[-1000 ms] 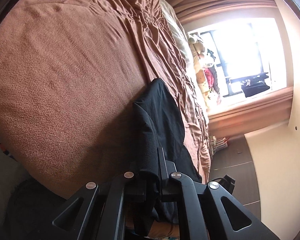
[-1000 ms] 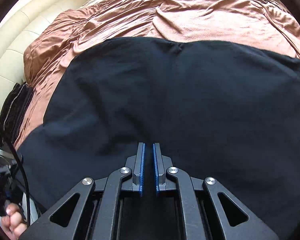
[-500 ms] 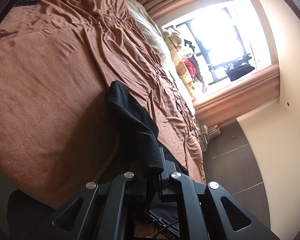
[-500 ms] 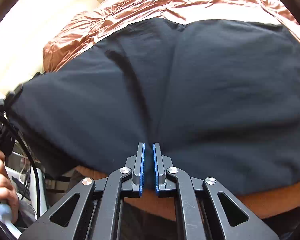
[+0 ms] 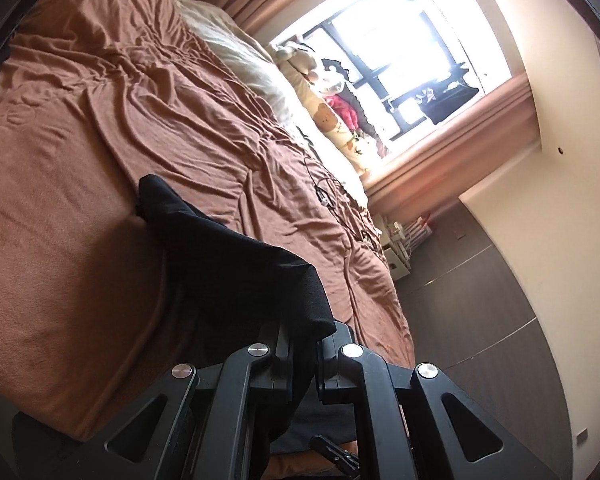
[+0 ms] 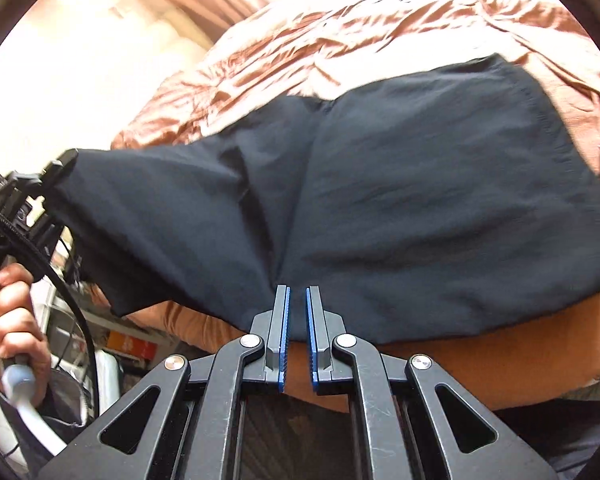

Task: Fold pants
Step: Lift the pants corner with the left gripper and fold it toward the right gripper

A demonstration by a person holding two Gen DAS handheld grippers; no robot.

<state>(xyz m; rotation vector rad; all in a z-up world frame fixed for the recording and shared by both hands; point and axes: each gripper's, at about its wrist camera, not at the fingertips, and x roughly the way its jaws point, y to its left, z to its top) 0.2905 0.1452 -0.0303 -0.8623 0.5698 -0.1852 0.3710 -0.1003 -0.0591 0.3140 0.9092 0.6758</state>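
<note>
Left wrist view: the left tool (image 5: 304, 344) was clamped on a bunched fold of the black pants (image 5: 236, 256). The fabric rose from between the jaws and trailed away across the brown bed cover (image 5: 100, 128) near the bed's near edge. Pale pillows (image 5: 240, 56) and a soft toy (image 5: 332, 92) lay along the bed's far side, under the bright window (image 5: 400, 28). A thin cable (image 5: 324, 192) lay on the cover toward that side.

Right wrist view: the right tool (image 6: 297, 332) had its blue-lined jaws drawn together, with only a narrow slit between them. The fabric's near hem lay just past the tips; whether a thin edge was pinched could not be told. The pants (image 6: 380, 208) were spread wide over the bed cover (image 6: 340, 36) at the bed's near edge. Their left corner was lifted and held taut by the left tool (image 6: 56, 172), which the person's hand (image 6: 12, 320) gripped by its handle.
</note>
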